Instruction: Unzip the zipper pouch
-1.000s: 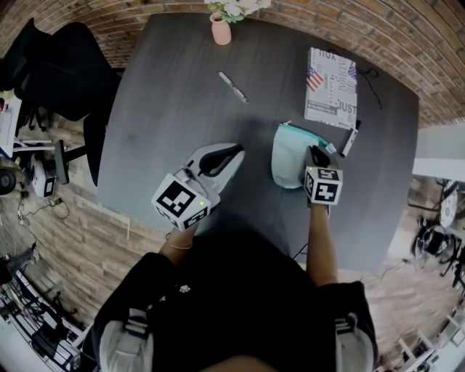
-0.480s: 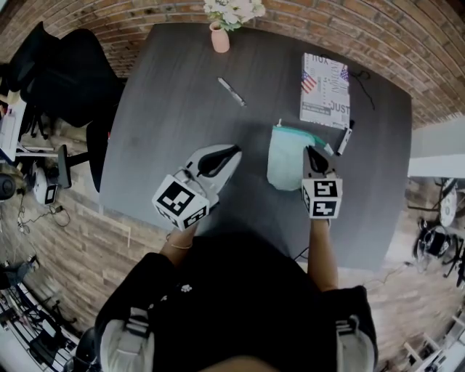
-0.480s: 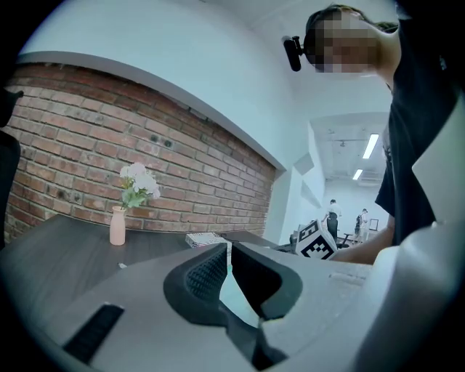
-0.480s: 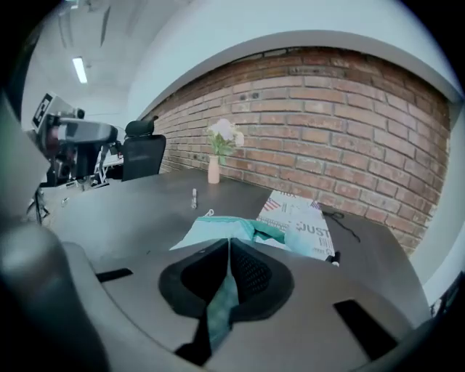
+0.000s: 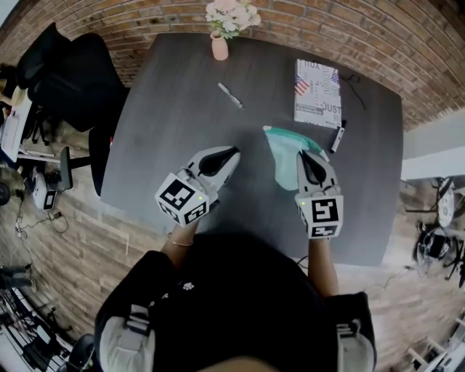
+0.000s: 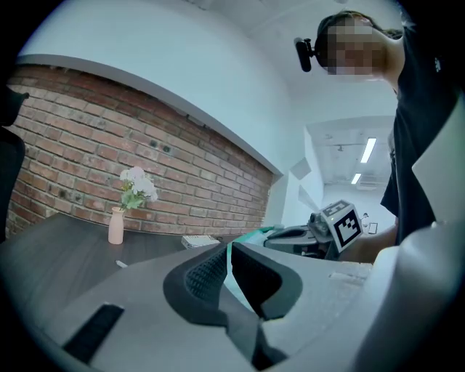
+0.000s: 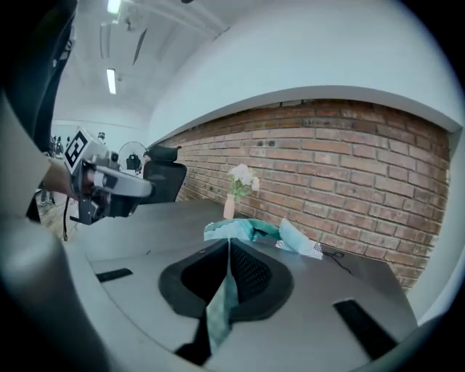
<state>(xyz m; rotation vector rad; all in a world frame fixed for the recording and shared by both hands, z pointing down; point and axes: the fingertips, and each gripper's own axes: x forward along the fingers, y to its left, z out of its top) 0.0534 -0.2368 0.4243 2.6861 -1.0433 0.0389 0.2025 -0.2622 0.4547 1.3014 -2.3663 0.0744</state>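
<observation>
The pouch (image 5: 281,151) is pinched by its fabric in the right gripper (image 5: 311,158), whose jaws have just been closing on it. The left gripper (image 5: 229,154), to its left, is kept shut on nothing. The thin cloth could be slipped loose if tugged unsupported.

The dark table (image 5: 167,131) before me bears a pink vase (image 5: 219,47) at its far edge, a pen (image 5: 231,95) nearer, and a booklet (image 5: 318,93) by its far right corner.

table (image 5: 167,123): dark grey, rounded corners, brick wall behind it
vase (image 5: 219,47): little pink one, upright at the table's 12 o'clock edge
flowers (image 5: 231,13): pale bunch in the vase
pen (image 5: 230,95): lying flat around 11 o'clock from the table's middle
booklet (image 5: 318,94): flat at 2 o'clock, flag print on it
marker (image 5: 338,136): black, just beside the booklet, roughly 3 o'clock
chair (image 5: 73,80): black, off the table at 10 o'clock
</observation>
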